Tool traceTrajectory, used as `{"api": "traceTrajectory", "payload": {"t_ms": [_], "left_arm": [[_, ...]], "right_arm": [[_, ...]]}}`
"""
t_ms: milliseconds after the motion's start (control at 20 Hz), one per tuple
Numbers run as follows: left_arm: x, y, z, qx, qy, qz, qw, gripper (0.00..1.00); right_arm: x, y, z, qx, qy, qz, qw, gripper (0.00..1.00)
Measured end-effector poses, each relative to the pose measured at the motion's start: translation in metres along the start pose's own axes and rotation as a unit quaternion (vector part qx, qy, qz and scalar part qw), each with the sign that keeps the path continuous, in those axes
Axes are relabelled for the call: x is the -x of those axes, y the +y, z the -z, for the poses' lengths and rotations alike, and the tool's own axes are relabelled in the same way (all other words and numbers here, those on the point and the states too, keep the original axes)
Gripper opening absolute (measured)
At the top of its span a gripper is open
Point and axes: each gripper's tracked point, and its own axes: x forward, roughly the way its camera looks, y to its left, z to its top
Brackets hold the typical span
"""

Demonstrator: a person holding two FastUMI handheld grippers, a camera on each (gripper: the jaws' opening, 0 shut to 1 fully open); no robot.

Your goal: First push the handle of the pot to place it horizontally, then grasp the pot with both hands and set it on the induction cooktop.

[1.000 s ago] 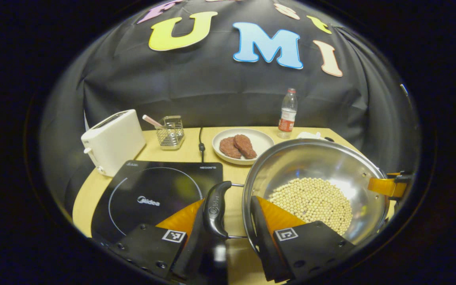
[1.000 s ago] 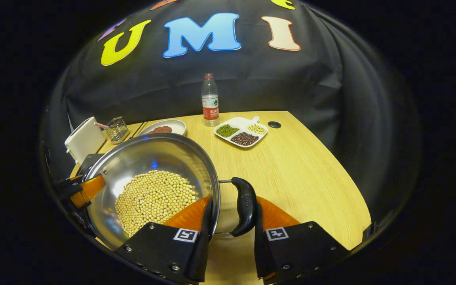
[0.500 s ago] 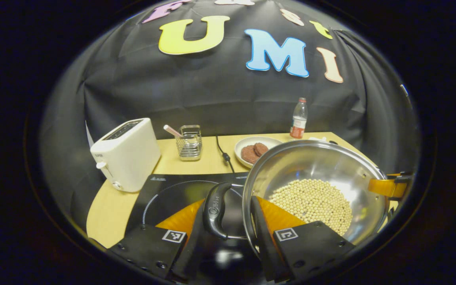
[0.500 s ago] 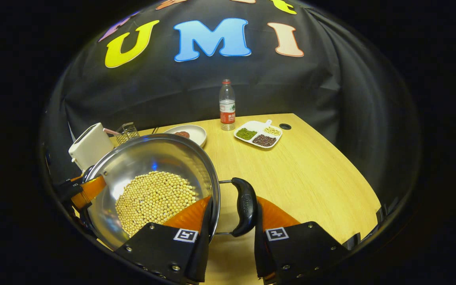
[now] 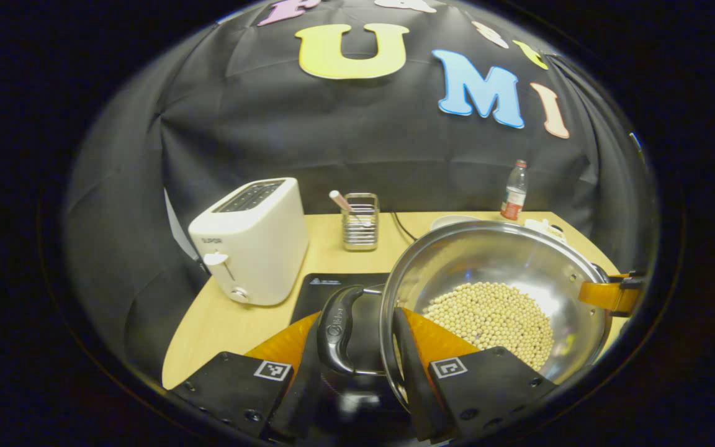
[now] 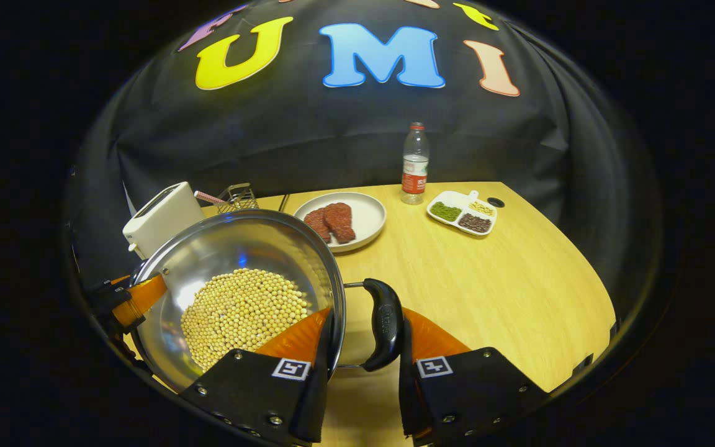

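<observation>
The steel pot (image 5: pixel 506 261) holds a layer of pale soybeans (image 5: pixel 488 316) and sits level between my two grippers. My left gripper (image 5: pixel 357 316) is shut on the pot's black left handle (image 5: pixel 337 329), with one orange finger outside the handle and the other inside the rim. My right gripper (image 6: pixel 367 313) is shut the same way on the black right handle (image 6: pixel 383 323). The black induction cooktop (image 5: pixel 332 287) lies under the pot's left side, mostly hidden by it. I cannot tell whether the pot touches it. Each gripper's orange finger (image 5: pixel 606 295) shows at the pot's far rim in the other gripper's view.
A white toaster (image 5: pixel 252 239) stands just left of the cooktop, with a wire utensil holder (image 5: pixel 360 220) behind it. A plate of meat (image 6: pixel 342 220), a water bottle (image 6: pixel 414 162) and a divided bean tray (image 6: pixel 463 212) stand toward the back of the wooden table (image 6: pixel 506 285).
Both grippers have carried the pot leftward across the table. The cooktop has slid under the pot, and the toaster now stands closer. Both grips are unchanged.
</observation>
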Motion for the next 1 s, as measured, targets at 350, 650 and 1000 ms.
{"api": "traceTrajectory", "payload": {"t_ms": [350,650,1000], "left_arm": [[-0.017,0.063,0.007,0.002,0.015,-0.026,1.000,0.68],[-0.018,0.080,0.000,0.013,-0.010,-0.040,0.999,0.72],[0.060,0.015,-0.093,-0.021,-0.147,-0.052,0.988,0.96]], "right_arm": [[-0.023,0.059,0.002,0.000,0.014,-0.020,1.000,0.41],[-0.022,0.068,-0.010,-0.034,-0.009,-0.052,0.998,0.57],[0.040,-0.029,-0.044,-0.050,-0.119,-0.036,0.991,0.98]]}}
